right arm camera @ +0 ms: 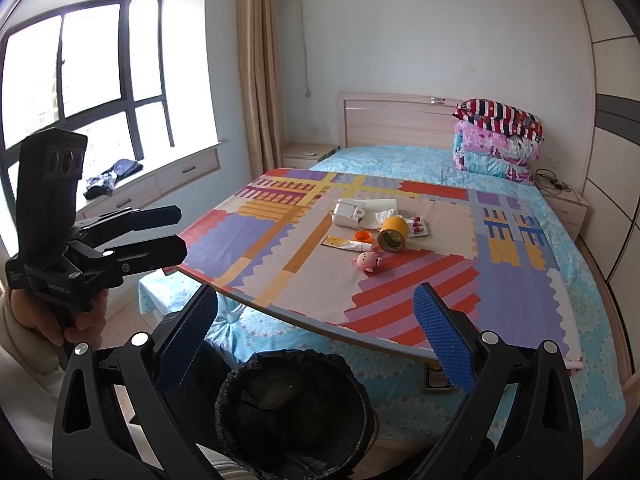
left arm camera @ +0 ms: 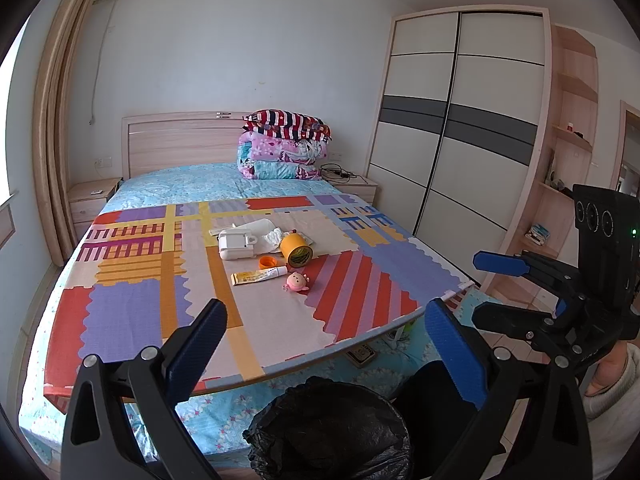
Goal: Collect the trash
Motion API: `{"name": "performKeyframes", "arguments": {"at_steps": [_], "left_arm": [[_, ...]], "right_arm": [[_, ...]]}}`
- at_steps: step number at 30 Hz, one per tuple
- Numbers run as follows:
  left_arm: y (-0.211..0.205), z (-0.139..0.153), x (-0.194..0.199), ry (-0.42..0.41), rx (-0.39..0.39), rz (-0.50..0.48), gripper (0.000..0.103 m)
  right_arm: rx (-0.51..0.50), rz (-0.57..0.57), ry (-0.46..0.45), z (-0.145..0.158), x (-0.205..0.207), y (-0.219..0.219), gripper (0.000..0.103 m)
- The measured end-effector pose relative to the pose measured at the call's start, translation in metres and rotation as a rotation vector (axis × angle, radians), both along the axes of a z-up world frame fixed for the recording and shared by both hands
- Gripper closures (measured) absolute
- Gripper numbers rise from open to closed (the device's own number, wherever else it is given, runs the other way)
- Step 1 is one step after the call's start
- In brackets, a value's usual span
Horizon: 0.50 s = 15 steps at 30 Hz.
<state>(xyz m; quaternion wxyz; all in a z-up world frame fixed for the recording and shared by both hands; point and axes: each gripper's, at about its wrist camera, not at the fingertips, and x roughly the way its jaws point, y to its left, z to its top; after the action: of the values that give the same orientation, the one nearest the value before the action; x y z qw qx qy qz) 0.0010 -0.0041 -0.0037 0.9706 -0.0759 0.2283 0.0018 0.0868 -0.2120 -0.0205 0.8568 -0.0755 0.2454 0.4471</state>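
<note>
Clustered mid-board on the patterned board (left arm camera: 132, 304) laid over the bed (left arm camera: 184, 182): crumpled tissue (left arm camera: 266, 230), white box (left arm camera: 237, 243), yellow tape roll (left arm camera: 297, 251), orange cap (left arm camera: 267, 261), ointment tube (left arm camera: 258, 276), pink toy (left arm camera: 297, 282). Just below the near edge, black-lined trash bin (right arm camera: 294, 412). Left gripper (left arm camera: 326, 344) and right gripper (right arm camera: 316, 332) both spread wide, holding nothing, well short of the litter.
</note>
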Motion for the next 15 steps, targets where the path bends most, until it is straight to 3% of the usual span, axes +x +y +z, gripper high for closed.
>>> {"name": "performKeyframes", "arguments": {"at_steps": [15], "left_arm": [[-0.0003, 0.0002, 0.0000, 0.000, -0.007, -0.006, 0.007]], "right_arm": [[0.000, 0.002, 0.000, 0.0001, -0.0008, 0.0001, 0.004]]}}
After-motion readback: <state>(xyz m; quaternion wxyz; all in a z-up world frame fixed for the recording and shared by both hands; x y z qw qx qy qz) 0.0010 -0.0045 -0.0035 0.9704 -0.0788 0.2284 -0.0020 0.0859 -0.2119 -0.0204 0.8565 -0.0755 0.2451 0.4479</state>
